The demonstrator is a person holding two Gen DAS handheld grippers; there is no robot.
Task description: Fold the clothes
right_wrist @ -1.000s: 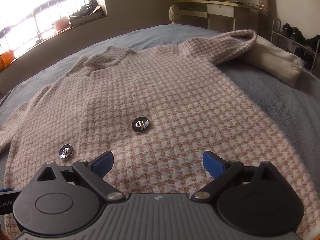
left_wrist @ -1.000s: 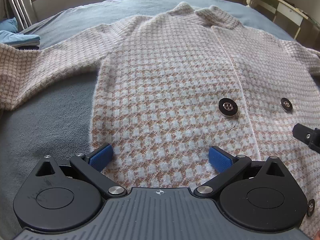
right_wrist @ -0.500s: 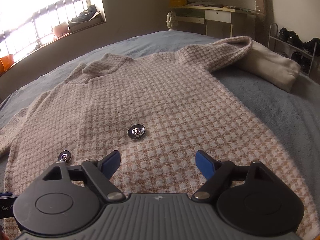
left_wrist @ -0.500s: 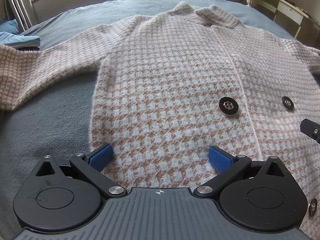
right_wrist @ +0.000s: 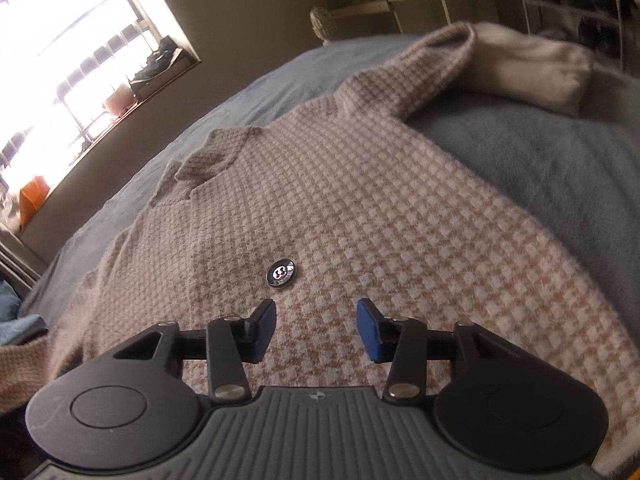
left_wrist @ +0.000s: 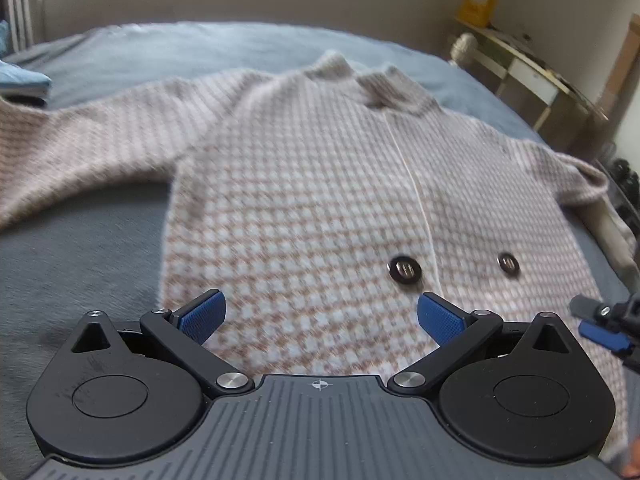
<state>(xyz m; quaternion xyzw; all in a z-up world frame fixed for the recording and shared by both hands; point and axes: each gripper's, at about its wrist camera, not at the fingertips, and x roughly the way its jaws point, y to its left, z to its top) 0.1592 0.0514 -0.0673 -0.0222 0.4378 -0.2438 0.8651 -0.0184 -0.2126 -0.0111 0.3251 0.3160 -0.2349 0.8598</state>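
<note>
A pink-and-white houndstooth coat [left_wrist: 304, 184] lies spread flat, front up, on a grey-blue bed [left_wrist: 80, 248]. Two dark buttons [left_wrist: 405, 269] [left_wrist: 508, 263] sit near its front seam. My left gripper [left_wrist: 320, 308] hovers open over the coat's lower hem, with nothing between its blue pads. In the right wrist view the same coat [right_wrist: 360, 220] fills the middle, one button [right_wrist: 281, 273] just ahead of my right gripper [right_wrist: 317, 312]. Its jaws are closing over flat fabric, and the pads do not press on anything. The right gripper's fingers [left_wrist: 600, 328] show at the left view's right edge.
One sleeve [left_wrist: 80, 148] stretches left, the other [right_wrist: 432, 60] reaches onto a beige pillow [right_wrist: 532, 64]. Folded blue clothes [left_wrist: 24, 80] lie at the bed's far left. A desk [left_wrist: 532, 76] and a shoe rack [right_wrist: 580, 0] stand beyond the bed.
The right gripper's jaws have narrowed from wide to about half, and its view has rolled and shifted. The left view has tilted up, showing more of the room.
</note>
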